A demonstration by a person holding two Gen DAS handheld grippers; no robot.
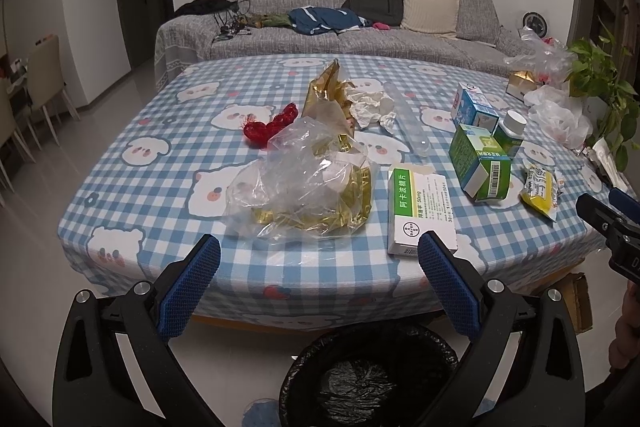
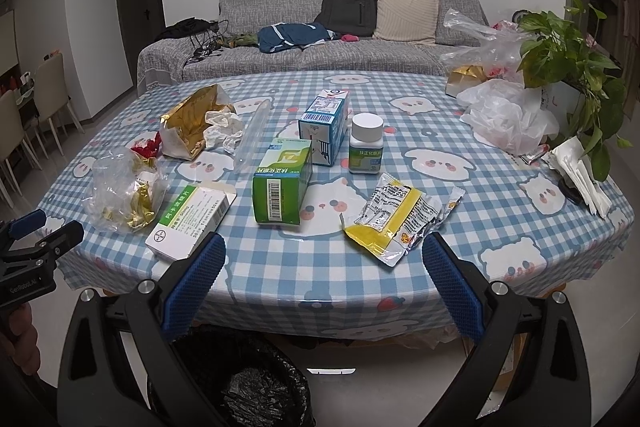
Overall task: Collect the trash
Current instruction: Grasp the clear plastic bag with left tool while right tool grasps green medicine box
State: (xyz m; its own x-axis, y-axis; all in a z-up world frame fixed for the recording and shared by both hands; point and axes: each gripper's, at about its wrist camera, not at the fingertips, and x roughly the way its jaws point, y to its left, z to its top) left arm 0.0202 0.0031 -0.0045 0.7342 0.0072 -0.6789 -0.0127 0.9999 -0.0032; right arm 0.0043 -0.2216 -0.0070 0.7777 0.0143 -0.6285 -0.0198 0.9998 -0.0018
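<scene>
Trash lies on a blue checked tablecloth (image 1: 160, 187). A clear plastic bag with gold wrapping (image 1: 300, 187) sits just past my open, empty left gripper (image 1: 320, 259); a white and green medicine box (image 1: 420, 211) lies by its right finger. My right gripper (image 2: 324, 259) is open and empty before a yellow snack wrapper (image 2: 392, 219) and a green box (image 2: 282, 183). Farther back are a gold bag (image 2: 188, 127), crumpled tissue (image 2: 224, 131), red wrapper (image 1: 272, 127), blue box (image 2: 326, 127) and white bottle (image 2: 366, 143). A black-lined bin (image 1: 368, 379) stands below the table edge.
White plastic bags (image 2: 504, 119) and a potted plant (image 2: 568, 67) crowd the table's right side, with folded papers (image 2: 580, 175). A grey sofa (image 2: 320, 59) with a backpack stands behind the table. Dining chairs (image 1: 44, 83) stand at the left.
</scene>
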